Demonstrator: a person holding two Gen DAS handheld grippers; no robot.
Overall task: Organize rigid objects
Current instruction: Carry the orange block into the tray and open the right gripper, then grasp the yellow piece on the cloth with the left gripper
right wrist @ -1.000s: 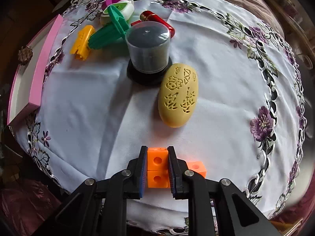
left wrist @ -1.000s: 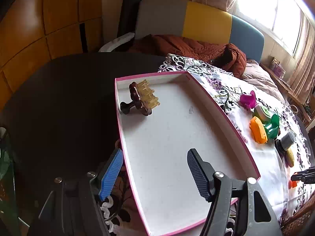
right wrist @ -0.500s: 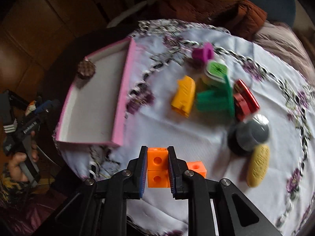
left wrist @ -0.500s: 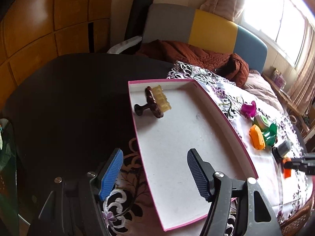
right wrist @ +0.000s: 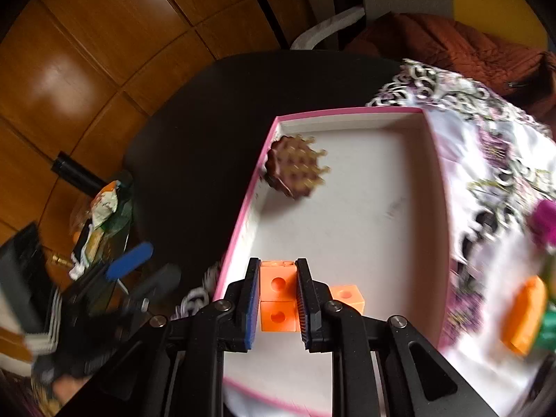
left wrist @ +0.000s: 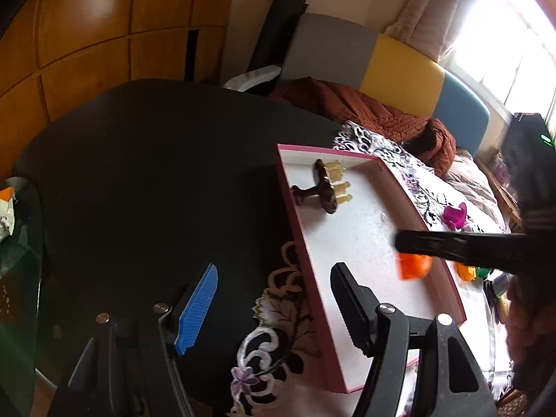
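1. Since a second ago the right gripper (right wrist: pixel 278 299) has swung off the white embroidered cloth (right wrist: pixel 486 180) and now hangs over the near end of the pink-rimmed tray (right wrist: pixel 243 208); the left gripper (left wrist: pixel 274 309) has drifted a little, so the tray sits further right in its view.
2. The right jaws are nearly shut, clamped on the orange block piece (right wrist: pixel 278 295): hard plastic cubes joined in a stack, each face with a round hole, and one more cube jutting out to the right past the jaw.
3. The left jaws stand wide apart with nothing between them, one pad ribbed blue, the other ribbed black, hovering over the tray's near-left corner and the cloth's lace border.
4. The tray is a shallow rectangular box, white matt floor, low walls with a pink edge. In its far-left corner lies a dark brown hairbrush head (right wrist: pixel 295 170) with pale amber bristle pegs, just beside the left wall.
5. Most of the tray floor is bare between the brush and the near end.
6. The tray's left wall overhangs the cloth onto the dark round counter (left wrist: pixel 156 173), which is bare on that side.
7. Right of the tray, on the cloth, a magenta piece (left wrist: pixel 455 215), an orange ridged piece (right wrist: pixel 524 316) and something green are blurred or cut off by the frame edge; I cannot make out their shapes.
8. From the left view the right gripper's black body hides much of the block.
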